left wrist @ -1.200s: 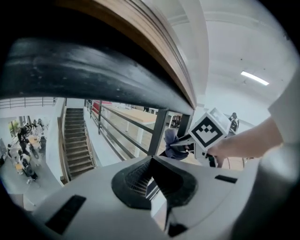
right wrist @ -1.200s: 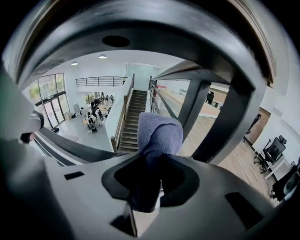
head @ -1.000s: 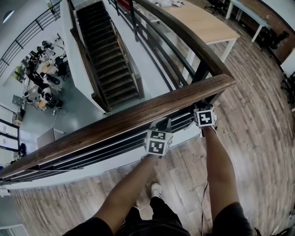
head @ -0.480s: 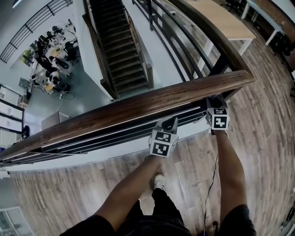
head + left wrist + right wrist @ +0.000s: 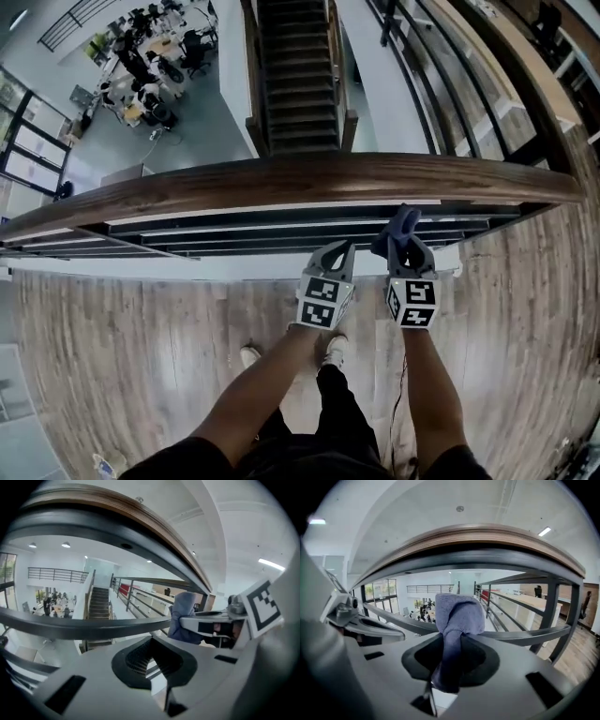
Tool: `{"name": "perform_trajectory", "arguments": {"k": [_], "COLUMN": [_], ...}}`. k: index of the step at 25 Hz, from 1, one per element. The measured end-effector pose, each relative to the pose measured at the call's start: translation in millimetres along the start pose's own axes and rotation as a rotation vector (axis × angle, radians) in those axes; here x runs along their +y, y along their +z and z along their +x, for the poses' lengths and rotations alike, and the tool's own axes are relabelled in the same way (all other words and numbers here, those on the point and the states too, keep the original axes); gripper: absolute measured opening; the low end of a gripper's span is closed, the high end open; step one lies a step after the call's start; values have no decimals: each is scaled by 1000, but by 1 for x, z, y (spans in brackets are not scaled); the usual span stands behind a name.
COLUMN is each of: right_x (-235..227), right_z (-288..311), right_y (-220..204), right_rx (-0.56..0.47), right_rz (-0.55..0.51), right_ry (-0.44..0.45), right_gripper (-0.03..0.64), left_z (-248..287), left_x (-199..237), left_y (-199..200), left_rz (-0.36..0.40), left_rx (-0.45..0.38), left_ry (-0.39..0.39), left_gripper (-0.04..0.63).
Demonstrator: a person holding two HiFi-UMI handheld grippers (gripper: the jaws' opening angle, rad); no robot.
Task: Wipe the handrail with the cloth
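Observation:
The wooden handrail (image 5: 281, 178) runs across the head view, with dark metal bars (image 5: 234, 234) under it. My right gripper (image 5: 401, 246) is shut on a blue-grey cloth (image 5: 398, 225), which sticks up in front of the bars just below the rail. In the right gripper view the cloth (image 5: 458, 613) bunches above the right gripper (image 5: 450, 653), under the handrail (image 5: 478, 534). My left gripper (image 5: 339, 251) sits close beside it on the left, also below the rail. In the left gripper view the left gripper (image 5: 152, 653) is shut with nothing in it, and the cloth (image 5: 183, 616) shows to its right.
Beyond the rail there is a drop to a lower floor with a staircase (image 5: 300, 75) and desks with people (image 5: 141, 56). I stand on a wood plank floor (image 5: 141, 356); the person's shoes (image 5: 248, 354) are below. A thin cable (image 5: 398, 394) hangs by the right arm.
My right gripper has moved left from the rail's corner end to beside the left gripper, and the cloth now shows. The head view has swung to face the rail squarely.

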State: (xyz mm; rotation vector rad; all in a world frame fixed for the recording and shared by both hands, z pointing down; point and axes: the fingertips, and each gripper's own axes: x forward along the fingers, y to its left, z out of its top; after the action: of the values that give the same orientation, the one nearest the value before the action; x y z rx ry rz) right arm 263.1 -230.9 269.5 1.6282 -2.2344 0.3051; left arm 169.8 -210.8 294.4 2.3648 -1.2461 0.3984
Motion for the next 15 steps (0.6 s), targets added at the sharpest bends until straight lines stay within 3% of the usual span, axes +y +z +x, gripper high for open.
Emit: {"name": "perform_trajectory", "arguments": {"k": [3,7,15], "right_x": [109,219,454], "right_z": [21,54,117], "right_y": [-12,-29,-45], "right_rx": [14,51,96], "right_rz": [-31,-19,-96], "right_ry": [111,206,409], "right_gripper": [97,97,97], "left_z": [-53,-119,-259], "left_x": [74,164,354], "left_y": [-30,-62,-126], "left_rz": [-66,-100,-181], "left_rx": [-7,-11,-28], "left_ry": [108,222,443], "left_gripper": [-2,-2,-2]}}
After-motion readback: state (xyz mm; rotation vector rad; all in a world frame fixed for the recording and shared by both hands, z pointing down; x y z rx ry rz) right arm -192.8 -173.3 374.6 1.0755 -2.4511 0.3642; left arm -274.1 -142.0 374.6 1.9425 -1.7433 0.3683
